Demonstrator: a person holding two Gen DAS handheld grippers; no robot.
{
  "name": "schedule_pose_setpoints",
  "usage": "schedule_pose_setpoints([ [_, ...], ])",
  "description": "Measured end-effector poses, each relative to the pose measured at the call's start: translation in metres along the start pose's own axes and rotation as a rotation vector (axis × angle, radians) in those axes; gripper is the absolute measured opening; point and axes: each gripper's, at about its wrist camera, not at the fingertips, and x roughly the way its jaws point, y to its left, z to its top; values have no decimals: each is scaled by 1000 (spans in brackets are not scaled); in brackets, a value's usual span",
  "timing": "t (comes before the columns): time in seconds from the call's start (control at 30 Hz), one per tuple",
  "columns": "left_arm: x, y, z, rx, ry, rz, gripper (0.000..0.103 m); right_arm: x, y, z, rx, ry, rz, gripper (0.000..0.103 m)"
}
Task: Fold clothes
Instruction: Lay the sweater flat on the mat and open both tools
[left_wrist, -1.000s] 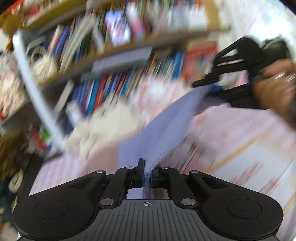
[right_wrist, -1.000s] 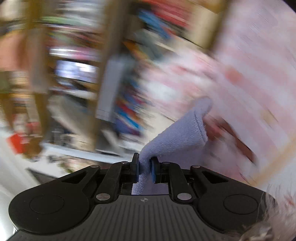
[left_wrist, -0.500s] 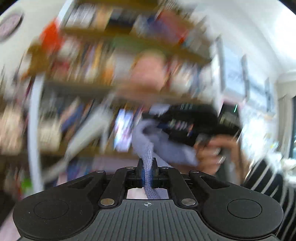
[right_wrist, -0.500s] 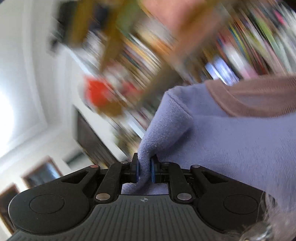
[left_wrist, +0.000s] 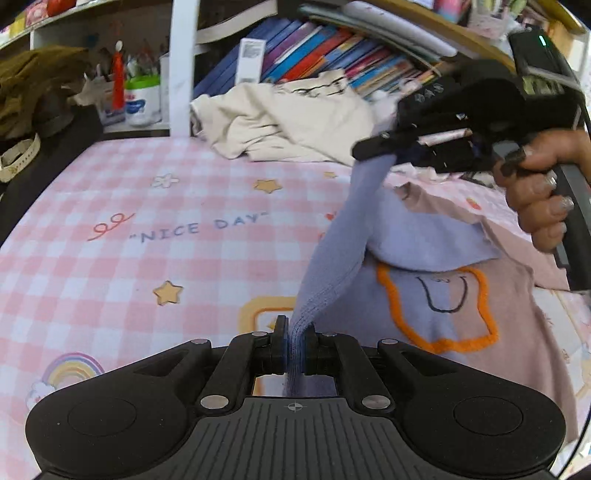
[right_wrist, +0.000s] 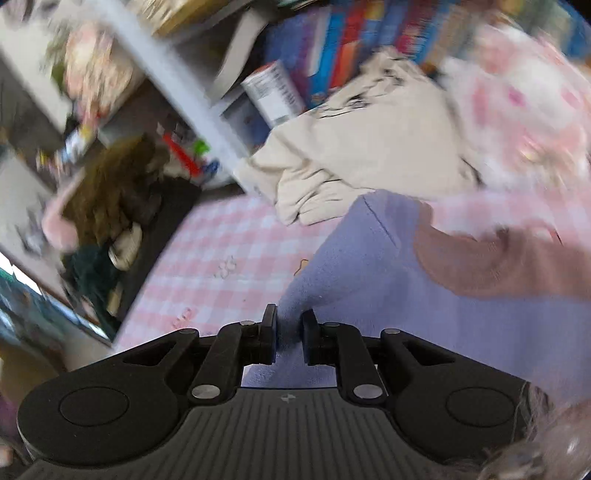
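A lavender and pink sweater (left_wrist: 424, 240) with an orange-outlined face lies partly on the pink checked bed sheet (left_wrist: 147, 221). My left gripper (left_wrist: 295, 332) is shut on a ribbed lavender edge of it, low over the sheet. A lavender strip runs tight up from there to my right gripper (left_wrist: 375, 157), held by a hand (left_wrist: 546, 192) above the garment. In the right wrist view the right gripper (right_wrist: 290, 321) pinches a lavender fold of the sweater (right_wrist: 406, 314), with its dusty-pink part to the right.
A crumpled cream garment (left_wrist: 295, 122) lies at the far side of the bed, also in the right wrist view (right_wrist: 351, 158). Behind it stands a bookshelf (left_wrist: 314, 48) full of books. A dark chair with an olive garment (left_wrist: 29, 85) is at the left edge.
Both grippers swung down from facing the bookshelf to over the bed. The sweater, lifted in the air before, now drapes onto the sheet. Both grips held.
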Motion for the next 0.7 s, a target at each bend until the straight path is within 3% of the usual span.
schedule_pose_setpoints([
  [0.07,6,8,2,1,11,20,11,11,6,3,-23,12,-36,19],
  [0.13,11,20,6,-14,26,39,13,5,5,-5,-31,5,-34,44],
  [0.17,12,24,6,-22,35,52,13,-2,2,-12,-41,-3,-28,48],
  [0.27,8,34,4,-30,35,77,26,-28,-7,-29,-94,-9,-65,51],
  [0.33,-5,35,1,-20,8,116,34,-54,-21,-43,-103,1,-150,51],
  [0.43,-21,26,4,27,-42,170,36,-93,-52,-71,-84,28,-287,51],
  [0.57,-24,-8,18,103,-91,97,37,-138,-80,-114,-89,71,-434,51],
  [0.7,7,-72,27,287,-108,30,37,-159,-96,-149,-52,116,-450,47],
])
